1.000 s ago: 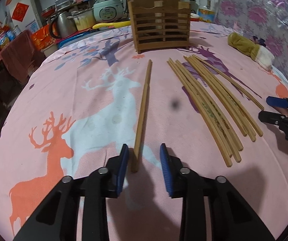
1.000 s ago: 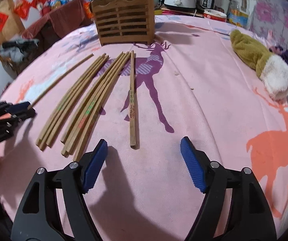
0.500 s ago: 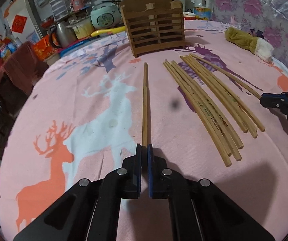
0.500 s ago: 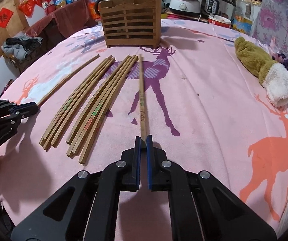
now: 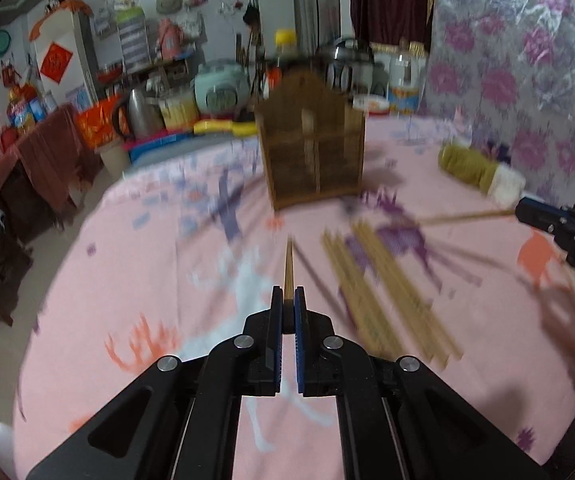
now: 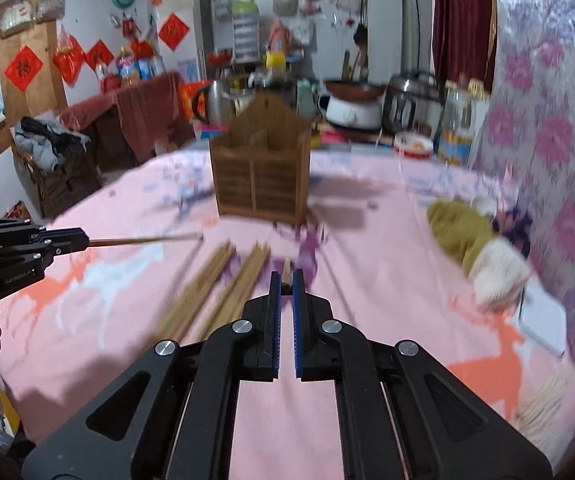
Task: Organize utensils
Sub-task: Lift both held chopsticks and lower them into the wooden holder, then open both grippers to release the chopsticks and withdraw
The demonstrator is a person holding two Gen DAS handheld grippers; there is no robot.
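Observation:
My left gripper (image 5: 288,300) is shut on one wooden chopstick (image 5: 288,266), lifted off the pink tablecloth and pointing at the slatted wooden utensil holder (image 5: 313,146). My right gripper (image 6: 286,285) is shut on another chopstick (image 6: 287,268), also raised and pointing at the holder (image 6: 261,176). In the left wrist view the right gripper (image 5: 527,209) shows at the right with its chopstick (image 5: 463,216). In the right wrist view the left gripper (image 6: 83,239) shows at the left with its chopstick (image 6: 143,240). A bundle of several chopsticks (image 5: 383,292) lies on the cloth between them, also in the right wrist view (image 6: 215,284).
A green and white plush toy (image 6: 475,244) lies on the table at the right, also in the left wrist view (image 5: 483,168). Rice cookers, a kettle and bottles (image 6: 355,108) crowd the table's far edge behind the holder. A flowered wall covering (image 6: 547,120) stands at the right.
Both grippers closed on a chopstick each, then lifted them off the cloth and raised their view toward the holder. The frames now are motion-blurred.

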